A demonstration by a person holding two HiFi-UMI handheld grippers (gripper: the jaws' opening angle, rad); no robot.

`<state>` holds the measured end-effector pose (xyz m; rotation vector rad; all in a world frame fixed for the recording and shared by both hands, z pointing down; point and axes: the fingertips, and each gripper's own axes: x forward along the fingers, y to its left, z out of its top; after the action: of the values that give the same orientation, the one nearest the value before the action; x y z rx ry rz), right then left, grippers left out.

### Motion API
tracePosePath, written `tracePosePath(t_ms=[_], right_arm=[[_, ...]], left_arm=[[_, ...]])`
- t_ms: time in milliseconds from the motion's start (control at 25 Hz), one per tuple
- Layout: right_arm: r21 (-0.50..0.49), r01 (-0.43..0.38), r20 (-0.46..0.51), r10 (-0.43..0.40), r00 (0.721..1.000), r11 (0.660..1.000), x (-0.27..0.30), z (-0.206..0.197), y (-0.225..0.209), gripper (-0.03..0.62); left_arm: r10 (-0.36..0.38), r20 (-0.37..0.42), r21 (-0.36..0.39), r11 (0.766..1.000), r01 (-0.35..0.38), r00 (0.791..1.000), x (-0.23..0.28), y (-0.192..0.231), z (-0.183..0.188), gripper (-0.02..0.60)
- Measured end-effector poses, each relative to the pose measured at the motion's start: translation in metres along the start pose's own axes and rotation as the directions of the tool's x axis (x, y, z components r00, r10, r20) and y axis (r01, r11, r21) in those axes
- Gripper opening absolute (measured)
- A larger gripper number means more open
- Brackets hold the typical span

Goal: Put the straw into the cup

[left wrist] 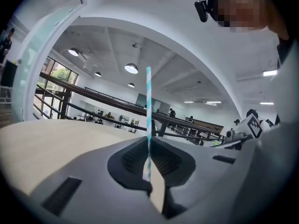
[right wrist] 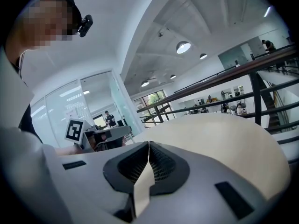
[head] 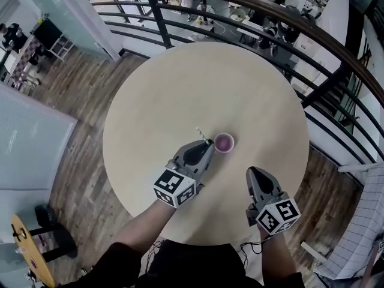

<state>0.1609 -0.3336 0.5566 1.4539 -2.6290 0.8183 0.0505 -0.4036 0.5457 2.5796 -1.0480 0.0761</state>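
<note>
A small pink cup (head: 224, 142) stands near the middle of the round beige table (head: 156, 95). My left gripper (head: 208, 144) is just left of the cup and is shut on a blue-and-white striped straw (left wrist: 148, 101). The straw stands upright between the jaws, and its top end (head: 201, 133) pokes out beside the cup. My right gripper (head: 251, 173) hangs over the table's near edge, to the right of the cup and nearer me. Its jaws (right wrist: 148, 144) are shut with nothing between them. Neither gripper view shows the cup.
A dark curved railing (head: 252, 17) runs behind the table, with a lower floor beyond it. Wooden flooring (head: 78, 161) surrounds the table. A glass wall (head: 30, 143) is at the left. A small yellow stool (head: 30, 251) stands at the lower left.
</note>
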Motion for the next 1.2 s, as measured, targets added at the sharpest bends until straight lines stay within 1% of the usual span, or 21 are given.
tracePosePath(t_ms=[120, 240, 480, 720, 1200], right_arm=[[0.007, 0.002, -0.002, -0.002, 1.0, 1.0, 0.006, -0.001, -0.004, 0.021], [0.016, 0.001, -0.012, -0.001, 1.0, 1.0, 0.007, -0.006, -0.004, 0.021], [0.038, 0.017, -0.018, -0.016, 1.0, 0.999, -0.001, -0.007, -0.012, 0.022], [0.049, 0.029, -0.031, -0.028, 0.999, 0.998, -0.005, -0.013, -0.022, 0.021], [0.058, 0.022, -0.057, -0.019, 0.998, 0.998, -0.002, -0.017, -0.031, 0.021]], left_arm=[[0.002, -0.001, -0.001, 1.0, -0.002, 1.0, 0.015, 0.009, -0.012, 0.02], [0.014, -0.027, -0.004, 1.0, -0.014, 1.0, 0.026, 0.015, -0.025, 0.02], [0.026, -0.047, 0.022, 0.999, -0.025, 0.999, 0.044, 0.014, -0.036, 0.02], [0.037, -0.075, 0.023, 0.999, -0.036, 0.997, 0.06, 0.02, -0.056, 0.02], [0.061, -0.123, 0.031, 0.998, -0.057, 0.99, 0.066, 0.023, -0.081, 0.021]])
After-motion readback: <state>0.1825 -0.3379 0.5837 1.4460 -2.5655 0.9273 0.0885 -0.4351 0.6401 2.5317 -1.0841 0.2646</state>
